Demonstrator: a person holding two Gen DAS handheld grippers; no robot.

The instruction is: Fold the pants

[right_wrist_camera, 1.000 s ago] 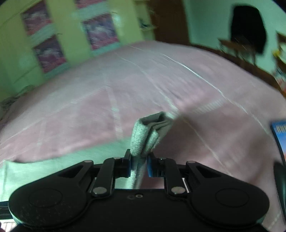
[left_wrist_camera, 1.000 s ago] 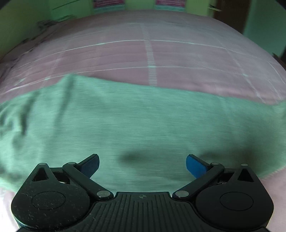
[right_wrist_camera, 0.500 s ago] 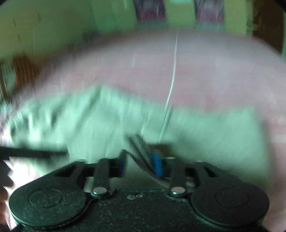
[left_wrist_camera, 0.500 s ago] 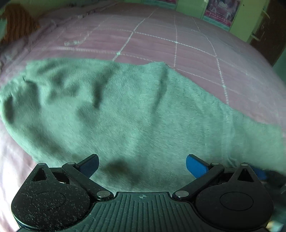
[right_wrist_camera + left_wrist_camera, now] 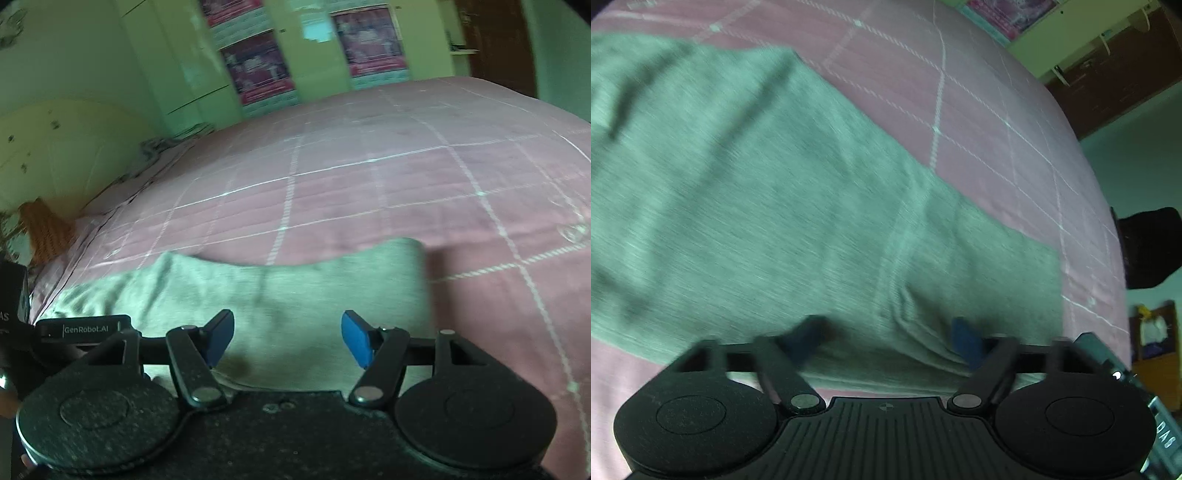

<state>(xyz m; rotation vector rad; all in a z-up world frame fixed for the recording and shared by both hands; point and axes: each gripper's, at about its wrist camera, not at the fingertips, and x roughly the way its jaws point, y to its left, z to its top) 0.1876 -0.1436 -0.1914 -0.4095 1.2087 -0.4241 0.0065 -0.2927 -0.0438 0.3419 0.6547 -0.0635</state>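
The grey-green pants lie flat on the pink checked bedspread, a seam and small folds near the front. My left gripper is open just above the cloth near its front edge, holding nothing. In the right wrist view the pants lie folded over with a short edge at the right. My right gripper is open over them and empty. The left gripper's body shows at the left of that view.
The bedspread stretches far back and to the right. Green wardrobe doors with posters stand behind the bed. An orange cloth lies at the far left. A dark object and a shelf stand off the bed's right side.
My right gripper, shut on a pants end a second ago, swung it over the pants and let go; it is now open. My left gripper moved along the pants, staying open.
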